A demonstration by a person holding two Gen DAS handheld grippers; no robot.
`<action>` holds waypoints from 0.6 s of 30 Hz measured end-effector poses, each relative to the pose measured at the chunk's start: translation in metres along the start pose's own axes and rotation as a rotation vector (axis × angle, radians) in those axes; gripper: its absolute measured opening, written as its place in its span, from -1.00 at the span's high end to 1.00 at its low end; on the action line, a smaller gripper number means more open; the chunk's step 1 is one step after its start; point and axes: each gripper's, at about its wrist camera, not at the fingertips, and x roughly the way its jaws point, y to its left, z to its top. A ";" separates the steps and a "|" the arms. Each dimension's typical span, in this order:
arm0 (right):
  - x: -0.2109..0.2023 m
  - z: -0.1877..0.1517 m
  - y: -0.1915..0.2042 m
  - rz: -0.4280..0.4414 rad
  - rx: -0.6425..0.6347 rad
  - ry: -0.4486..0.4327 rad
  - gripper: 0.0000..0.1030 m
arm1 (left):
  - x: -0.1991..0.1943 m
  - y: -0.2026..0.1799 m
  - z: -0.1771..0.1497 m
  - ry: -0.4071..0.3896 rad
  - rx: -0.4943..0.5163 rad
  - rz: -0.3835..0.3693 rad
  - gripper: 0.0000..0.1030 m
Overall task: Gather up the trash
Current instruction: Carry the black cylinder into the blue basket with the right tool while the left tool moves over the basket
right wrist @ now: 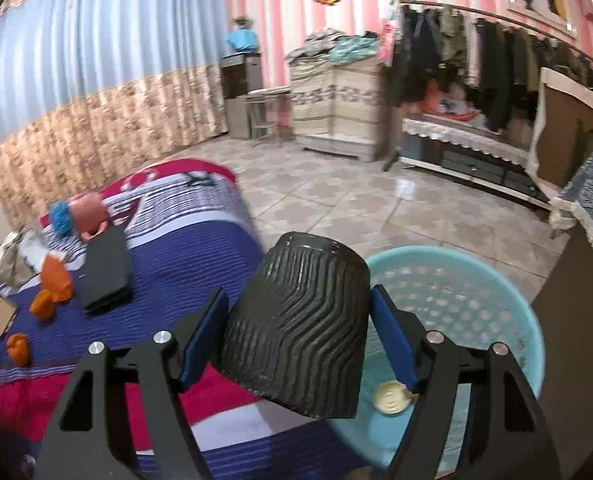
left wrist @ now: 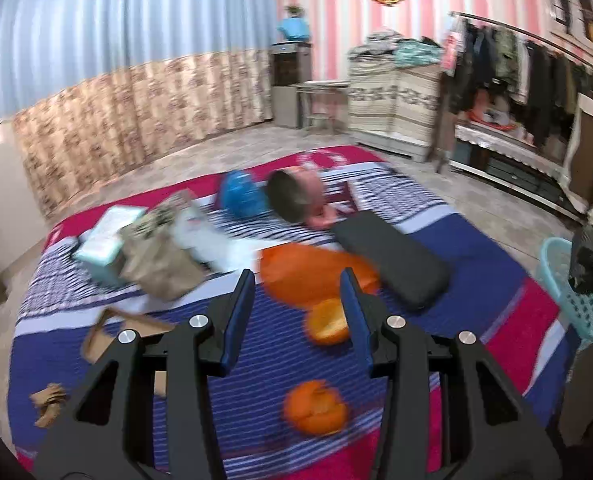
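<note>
Bedroom, striped blue-and-red bedspread [right wrist: 184, 248]. My right gripper [right wrist: 296, 336] clamps a ribbed black paper cup [right wrist: 296, 320] over the perforated turquoise plastic basket [right wrist: 476, 304]; light, crushable, best held mid-wall. My left gripper [left wrist: 298, 316] gapes empty above orange peels [left wrist: 316, 408].

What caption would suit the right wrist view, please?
Right gripper holds a black ribbed paper cup over the light-blue perforated plastic basket.

Black ribbed cup [right wrist: 296, 328] tilted over blue basket [right wrist: 476, 280]; orange peels [left wrist: 316, 408], possibly three, on bedspread.

Striped bed cover [left wrist: 256, 364], orange peels [left wrist: 315, 407], black case [left wrist: 390, 258], cardboard scraps [left wrist: 50, 404]
</note>
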 end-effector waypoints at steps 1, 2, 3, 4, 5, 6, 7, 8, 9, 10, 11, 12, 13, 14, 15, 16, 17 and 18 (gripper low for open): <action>0.000 0.003 -0.009 -0.019 0.010 -0.005 -0.39 | 0.002 -0.014 0.003 -0.001 0.014 -0.021 0.17; 0.000 0.004 -0.015 -0.035 0.016 -0.007 -0.39 | 0.005 -0.026 0.005 0.000 0.026 -0.039 0.17; 0.001 0.005 -0.022 -0.054 0.022 -0.007 -0.39 | 0.006 -0.034 0.006 -0.001 0.033 -0.049 0.17; 0.001 0.007 -0.030 -0.075 0.027 -0.004 -0.39 | 0.009 -0.047 0.007 -0.001 0.045 -0.068 0.17; 0.002 0.007 -0.036 -0.089 0.028 -0.002 -0.39 | 0.012 -0.064 0.009 -0.003 0.060 -0.093 0.17; 0.000 0.007 -0.037 -0.099 0.026 -0.001 -0.39 | 0.013 -0.073 0.009 -0.004 0.068 -0.106 0.17; 0.000 0.008 -0.045 -0.114 0.027 0.001 -0.39 | 0.016 -0.085 0.011 -0.005 0.077 -0.123 0.17; 0.001 0.008 -0.052 -0.125 0.032 0.003 -0.39 | 0.019 -0.099 0.013 -0.006 0.086 -0.145 0.17; 0.002 0.008 -0.059 -0.137 0.040 0.006 -0.39 | 0.021 -0.113 0.014 -0.006 0.095 -0.164 0.16; 0.001 0.007 -0.067 -0.151 0.052 0.008 -0.39 | 0.024 -0.124 0.014 -0.007 0.104 -0.181 0.17; 0.000 0.005 -0.076 -0.160 0.063 0.011 -0.39 | 0.027 -0.139 0.015 -0.011 0.117 -0.201 0.17; 0.002 0.004 -0.083 -0.167 0.080 0.015 -0.39 | 0.029 -0.152 0.015 -0.013 0.128 -0.219 0.17; 0.002 0.001 -0.094 -0.172 0.108 0.020 -0.39 | 0.030 -0.162 0.014 -0.013 0.137 -0.234 0.17; 0.003 0.000 -0.103 -0.173 0.129 0.023 -0.39 | 0.033 -0.178 0.013 -0.012 0.153 -0.256 0.17; 0.003 -0.002 -0.111 -0.175 0.151 0.027 -0.40 | 0.036 -0.188 0.012 -0.009 0.161 -0.269 0.17; 0.004 -0.005 -0.122 -0.182 0.177 0.037 -0.40 | 0.038 -0.198 0.011 -0.005 0.166 -0.282 0.17; 0.005 -0.009 -0.132 -0.192 0.200 0.046 -0.40 | 0.044 -0.211 0.011 0.007 0.170 -0.305 0.17; 0.006 -0.010 -0.136 -0.196 0.211 0.049 -0.40 | 0.048 -0.220 0.011 0.018 0.174 -0.322 0.17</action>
